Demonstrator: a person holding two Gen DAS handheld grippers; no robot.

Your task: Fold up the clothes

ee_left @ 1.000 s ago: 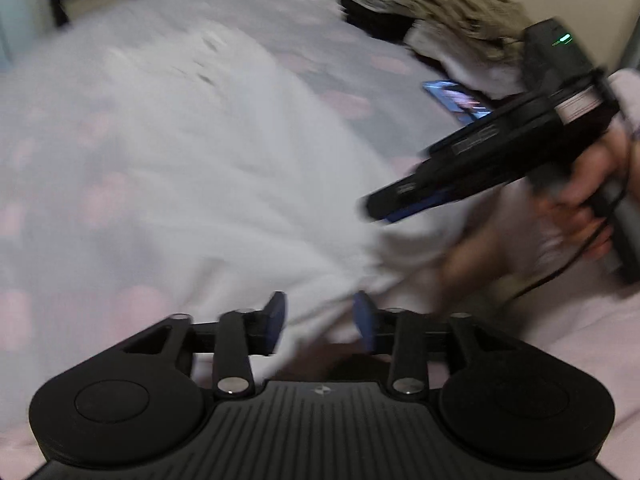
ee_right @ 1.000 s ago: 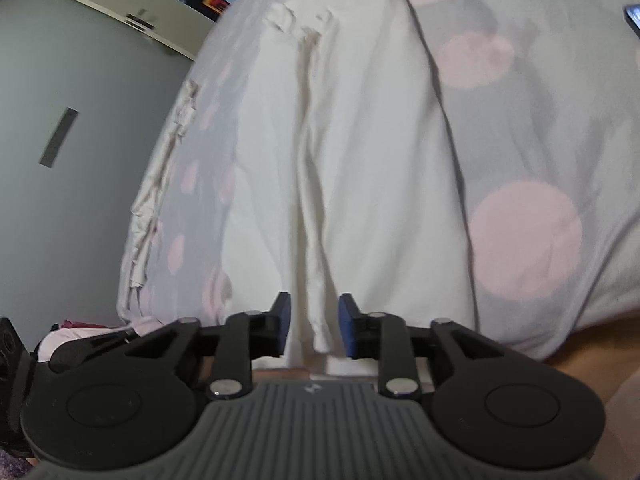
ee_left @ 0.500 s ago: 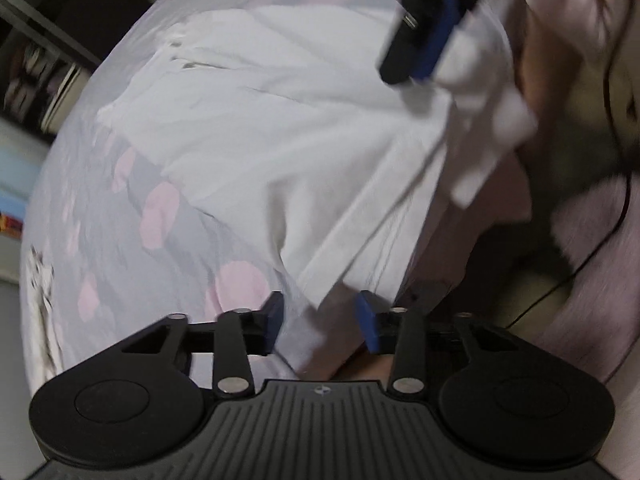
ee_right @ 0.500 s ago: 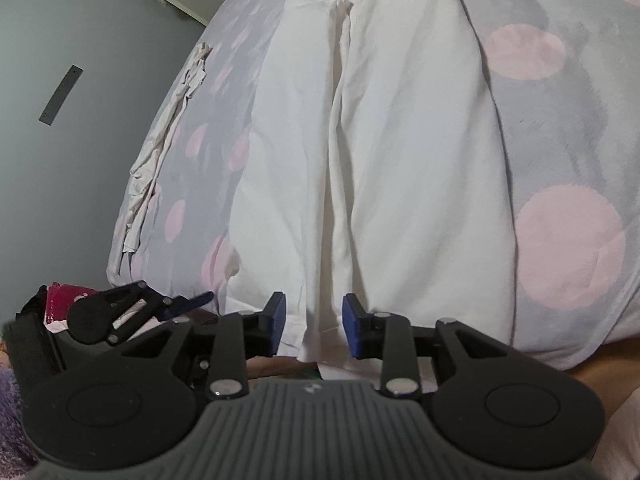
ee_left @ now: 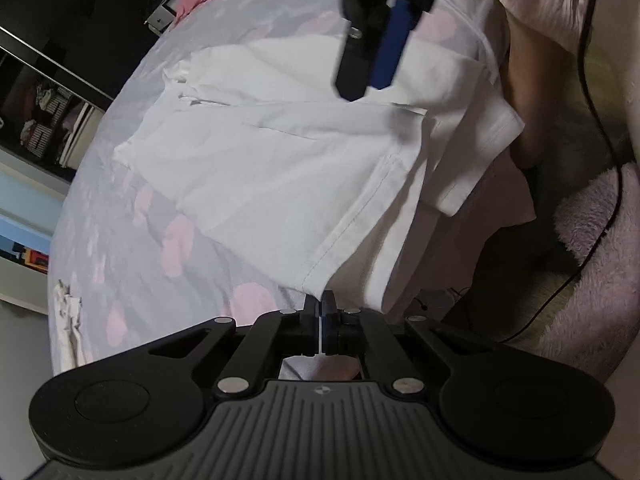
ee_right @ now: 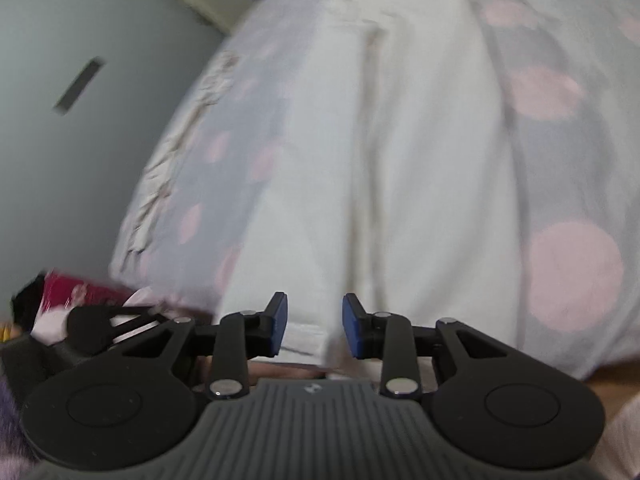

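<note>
Nearby, right gripper (ee_left: pixel 372 40) over white garment (ee_left: pixel 288 160), pink-dotted bedspread (ee_left: pixel 168 248) beneath.

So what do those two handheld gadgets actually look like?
Each is matte black plastic: a ribbed body, two round discs at the sides, silver pivot screws on linked arms. The right gripper has two fingers with blue pads. On the left gripper a small round logo marks the body. A black cable trails nearby.

light: dim, indoor — left view: sharp, edges bowed by fisheye — right view: motion-blurred throughout
</note>
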